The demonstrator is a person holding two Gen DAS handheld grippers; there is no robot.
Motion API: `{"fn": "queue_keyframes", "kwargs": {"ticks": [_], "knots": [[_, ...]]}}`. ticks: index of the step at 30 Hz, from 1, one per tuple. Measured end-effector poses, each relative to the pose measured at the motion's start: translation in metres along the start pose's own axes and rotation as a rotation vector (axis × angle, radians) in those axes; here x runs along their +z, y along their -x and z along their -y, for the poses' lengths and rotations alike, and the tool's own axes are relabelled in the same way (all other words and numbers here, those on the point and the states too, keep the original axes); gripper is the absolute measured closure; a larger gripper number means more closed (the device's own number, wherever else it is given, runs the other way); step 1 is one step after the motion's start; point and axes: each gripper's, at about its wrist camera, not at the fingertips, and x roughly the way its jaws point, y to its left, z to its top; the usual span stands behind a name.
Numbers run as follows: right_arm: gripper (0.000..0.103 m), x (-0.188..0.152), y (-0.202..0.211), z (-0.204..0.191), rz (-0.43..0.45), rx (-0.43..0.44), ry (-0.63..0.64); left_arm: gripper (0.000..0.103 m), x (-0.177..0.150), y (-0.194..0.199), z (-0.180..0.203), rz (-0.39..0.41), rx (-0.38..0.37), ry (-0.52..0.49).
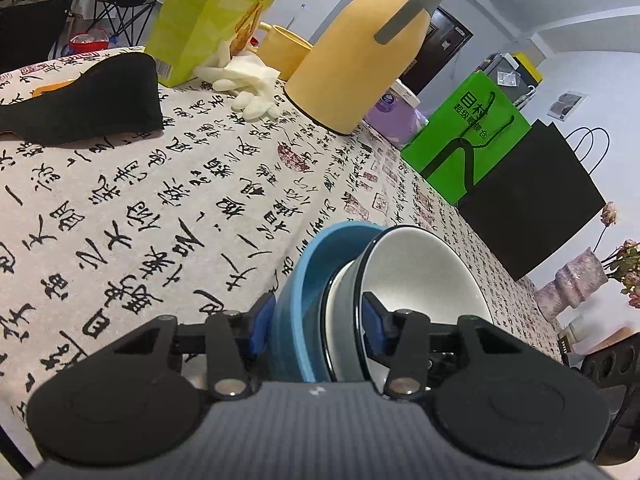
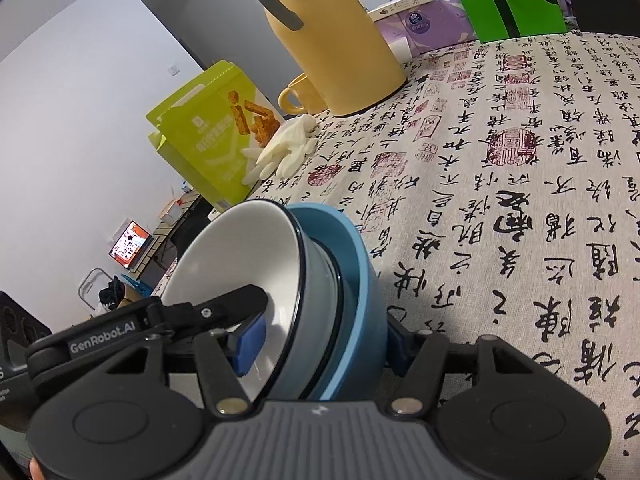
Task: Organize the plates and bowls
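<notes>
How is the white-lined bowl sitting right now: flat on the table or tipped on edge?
Tipped on edge. The white-lined bowl faces sideways, its base nested against the blue plate, both standing upright between the left gripper fingers.

My left gripper [image 1: 318,322] and right gripper [image 2: 320,334] straddle nested bowls [image 1: 352,292] on the tablecloth [image 1: 160,200]; thermos [image 1: 360,52], mug [image 1: 284,48], gloves [image 1: 244,80] far behind

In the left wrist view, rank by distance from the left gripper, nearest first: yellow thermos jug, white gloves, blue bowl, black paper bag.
From the left gripper:
1. Blue bowl, between its fingers.
2. Black paper bag, right.
3. White gloves, far centre-left; near-tie with the jug.
4. Yellow thermos jug, far centre.
</notes>
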Motion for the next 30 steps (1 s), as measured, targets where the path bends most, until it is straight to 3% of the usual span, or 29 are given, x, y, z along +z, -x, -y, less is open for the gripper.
{"fn": "queue_keyframes", "kwargs": {"ticks": [30], "knots": [[0.052, -0.001, 0.0033, 0.0073, 0.023, 0.017, -0.064, 0.053, 0.0023, -0.0015, 0.0016, 0.007, 0.002, 0.006]]}}
